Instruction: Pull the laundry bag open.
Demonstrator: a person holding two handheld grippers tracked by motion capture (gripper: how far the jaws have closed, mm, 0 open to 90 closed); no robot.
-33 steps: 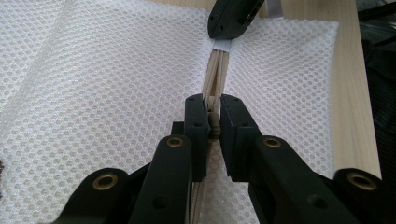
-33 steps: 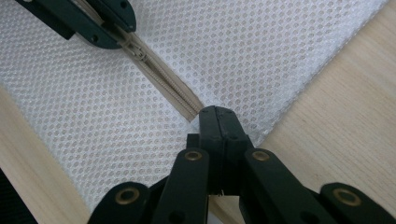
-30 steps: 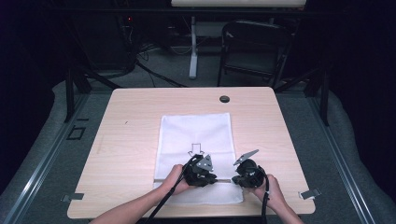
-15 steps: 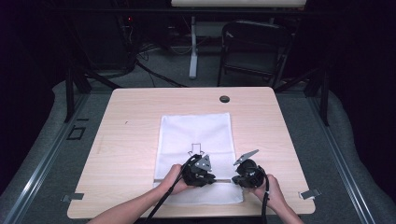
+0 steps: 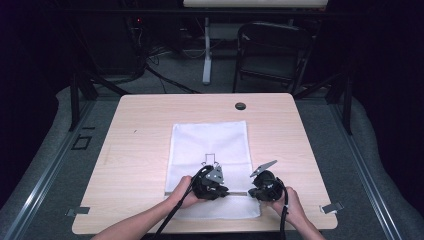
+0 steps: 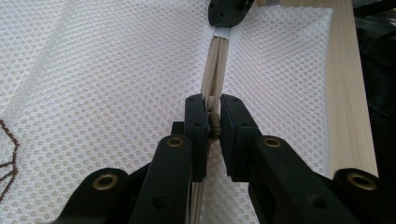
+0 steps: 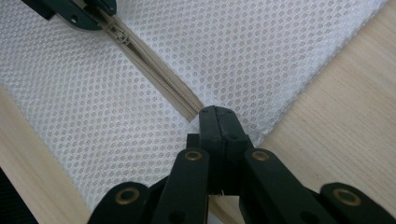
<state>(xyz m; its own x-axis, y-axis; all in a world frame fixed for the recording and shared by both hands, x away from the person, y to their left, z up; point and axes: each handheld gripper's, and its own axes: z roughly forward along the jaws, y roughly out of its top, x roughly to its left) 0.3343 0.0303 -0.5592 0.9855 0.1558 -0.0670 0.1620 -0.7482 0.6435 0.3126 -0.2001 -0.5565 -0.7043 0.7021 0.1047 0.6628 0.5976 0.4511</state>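
Left gripper view has the left gripper [image 6: 213, 126] clenched on the small zipper pull [image 6: 214, 125], which sits right between its jaws. Straight ahead of it the beige zipper [image 6: 215, 65] runs on to the right gripper [image 6: 227, 11], pinched on the far end. Right gripper view gives the mirror of this: the right gripper [image 7: 218, 122] is clamped tight on the end of the zipper at the edge of the white mesh bag [image 7: 261, 56], with the zipper teeth leading away towards the other gripper. From the high view, both grippers sit close together over the near end of the bag, which lies flat on the table [image 5: 135, 135], spreading away beyond them.

The bag looks light, soft and floppy, so it would likely bunch or slide if pulled from one point alone. The pull is small and probably slippery; gripping it squarely, while the other gripper anchors the end of the zipper to keep the track taut, seems the sound way to work it.
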